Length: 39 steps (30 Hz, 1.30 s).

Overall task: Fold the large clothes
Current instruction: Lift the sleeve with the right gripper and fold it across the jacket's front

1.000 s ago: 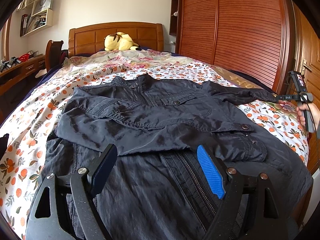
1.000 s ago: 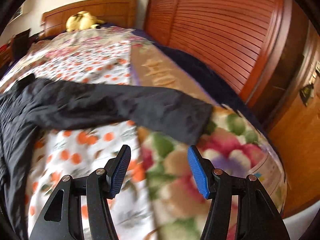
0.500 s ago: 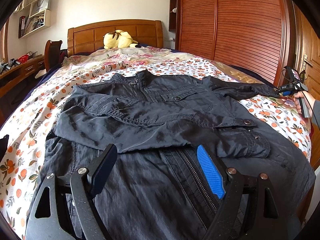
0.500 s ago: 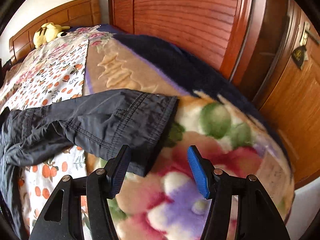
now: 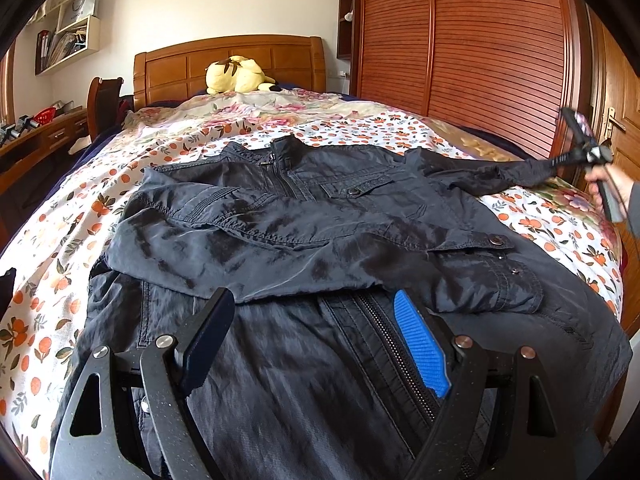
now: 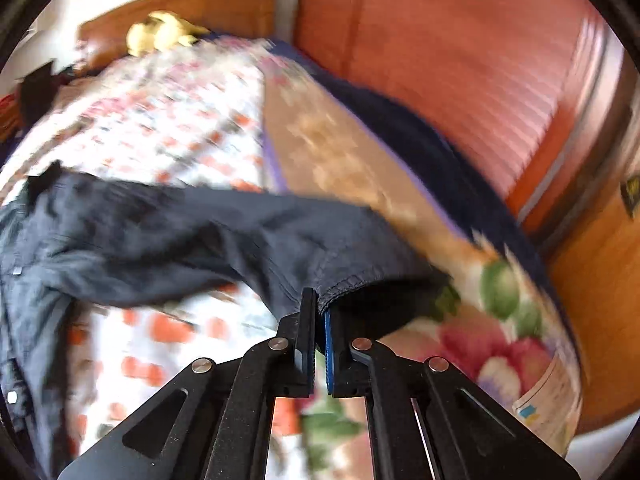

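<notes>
A bed (image 5: 168,148) with a floral cover carries a dark jacket (image 5: 304,216) spread across it, one sleeve folded over the chest. The left gripper (image 5: 316,332) hovers above the jacket's hem, jaws wide apart and empty. The right gripper (image 6: 319,322) has just closed, clamping the other sleeve's cuff (image 6: 352,280) at the bed's edge.

Black gripper (image 6: 319,308) linkages (silver rivets), blue ribbed pads (image 5: 420,344); grey sleeve (image 5: 634,208).

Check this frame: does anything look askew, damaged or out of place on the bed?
Nothing damaged. The dark jacket lies mid-fold: one sleeve is folded across its front, the other sleeve stretches sideways, its cuff pinched in the right gripper. The left gripper hovers open.
</notes>
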Available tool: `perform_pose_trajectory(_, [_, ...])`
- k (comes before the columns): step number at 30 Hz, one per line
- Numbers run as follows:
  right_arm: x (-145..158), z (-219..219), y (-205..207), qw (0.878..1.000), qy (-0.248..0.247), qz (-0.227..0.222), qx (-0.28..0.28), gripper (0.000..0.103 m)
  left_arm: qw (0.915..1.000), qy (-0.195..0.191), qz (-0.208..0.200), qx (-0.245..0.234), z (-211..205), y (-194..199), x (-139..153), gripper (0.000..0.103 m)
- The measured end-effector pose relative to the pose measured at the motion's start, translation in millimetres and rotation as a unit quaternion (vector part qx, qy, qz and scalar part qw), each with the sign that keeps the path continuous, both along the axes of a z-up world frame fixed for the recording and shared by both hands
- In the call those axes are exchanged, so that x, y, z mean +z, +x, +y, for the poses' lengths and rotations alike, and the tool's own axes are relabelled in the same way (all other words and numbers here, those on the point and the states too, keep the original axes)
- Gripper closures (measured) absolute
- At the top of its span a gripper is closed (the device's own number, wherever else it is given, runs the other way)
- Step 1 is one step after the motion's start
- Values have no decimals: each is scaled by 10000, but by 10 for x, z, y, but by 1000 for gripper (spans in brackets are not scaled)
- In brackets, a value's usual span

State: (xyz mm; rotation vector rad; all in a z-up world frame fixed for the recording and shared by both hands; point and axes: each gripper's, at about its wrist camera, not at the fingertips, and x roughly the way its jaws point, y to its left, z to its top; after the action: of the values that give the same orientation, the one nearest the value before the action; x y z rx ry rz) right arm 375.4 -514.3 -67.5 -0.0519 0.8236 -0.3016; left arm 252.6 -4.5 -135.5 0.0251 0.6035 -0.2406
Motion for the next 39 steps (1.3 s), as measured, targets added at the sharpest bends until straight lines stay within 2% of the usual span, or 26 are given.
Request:
perform_pose_trajectory(4, [456, 520, -125, 9973, -223, -427, 545, 101, 10000, -17, -26, 21, 8, -13, 8, 20])
perform_pose_trajectory(8, [886, 1121, -275, 9889, -357, -828, 1177, 101, 10000, -53, -58, 39, 28, -32, 22, 20])
perform_pose_trajectory(14, [1319, 2140, -543, 9643, -421, -1247, 2300, 101, 9998, -106, -122, 73, 96, -84, 79, 20])
perform_pose_trajectory(17, [1413, 2639, -682, 9467, -341, -1329, 2913, 101, 9998, -142, -120, 90, 148, -94, 106, 20])
perform_pose_trajectory(22, [1406, 3259, -985, 9101, 216, -1355, 3911, 101, 9997, -122, -99, 159, 243, -130, 134, 20])
perform_pose_trajectory(26, [1237, 3498, -1162, 8941, 271, -1126, 4327, 101, 9997, -104, -113, 208, 296, -163, 156, 20])
perform_pose_trajectory(28, [1178, 3489, -1231, 8911, 238, -995, 4421, 101, 9996, -103, -130, 225, 313, -171, 165, 20])
perform_pose_trajectory(31, [1123, 3550, -1153, 8962, 208, -819, 4356, 101, 9996, -115, -126, 242, 317, -161, 164, 20])
perform_pose_trajectory(34, [1177, 3580, -1108, 9043, 104, -704, 4209, 93, 9996, -97, -113, 235, 299, -148, 158, 20])
perform_pose_trajectory(35, [1221, 3640, -1103, 9067, 53, -686, 4161, 88, 9996, -90, -114, 230, 292, -145, 159, 20])
perform_pose_trajectory(36, [1272, 3720, -1112, 9079, 46, -661, 4140, 80, 9996, -81, -117, 226, 284, -147, 157, 20])
perform_pose_trajectory(37, [1268, 3701, -1090, 9096, 52, -633, 4106, 68, 9997, -67, -122, 220, 278, -150, 156, 20])
perform_pose_trajectory(39, [1302, 3757, -1153, 9128, -14, -649, 4033, 54, 9997, -59, -122, 219, 278, -151, 156, 20])
